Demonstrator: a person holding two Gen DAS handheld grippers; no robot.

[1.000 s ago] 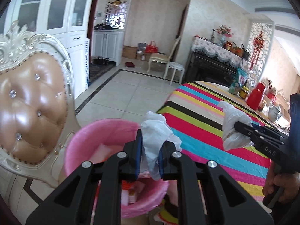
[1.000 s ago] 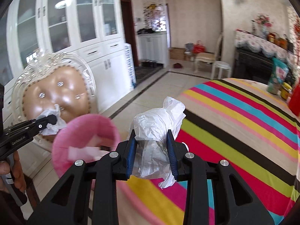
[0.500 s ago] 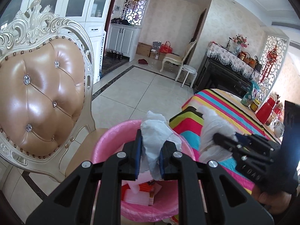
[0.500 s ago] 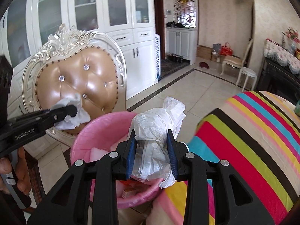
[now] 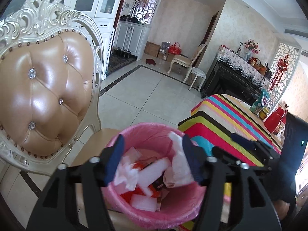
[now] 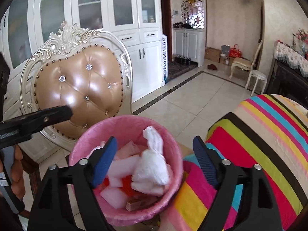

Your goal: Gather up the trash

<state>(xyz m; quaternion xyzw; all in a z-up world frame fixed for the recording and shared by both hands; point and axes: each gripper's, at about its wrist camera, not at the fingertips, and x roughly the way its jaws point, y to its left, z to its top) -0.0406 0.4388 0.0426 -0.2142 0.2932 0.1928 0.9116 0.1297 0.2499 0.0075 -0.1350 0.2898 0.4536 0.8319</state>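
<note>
Both wads have left our fingers and now lie in the bin [image 5: 154, 175] under them. We hold the left gripper [image 5: 153, 160] and right gripper [image 6: 155, 159] spread wide, empty. Such plastic [image 6: 152, 165] is light, soft, slippery; we pinch its bunched top. Only the right view shows its knotted shape.

Both fisheye wrist views look steeply down from close above a pink bin [image 5: 154, 173] at lower centre of each frame. The left wrist view has the chair [image 5: 44, 88] filling its left side and the striped table [image 5: 231, 119] at right. The right wrist view faces the same way, chair [image 6: 77, 90] at centre left, table [image 6: 259, 144] lower right, sharing the tiled floor [image 6: 192, 100] beyond.
</note>
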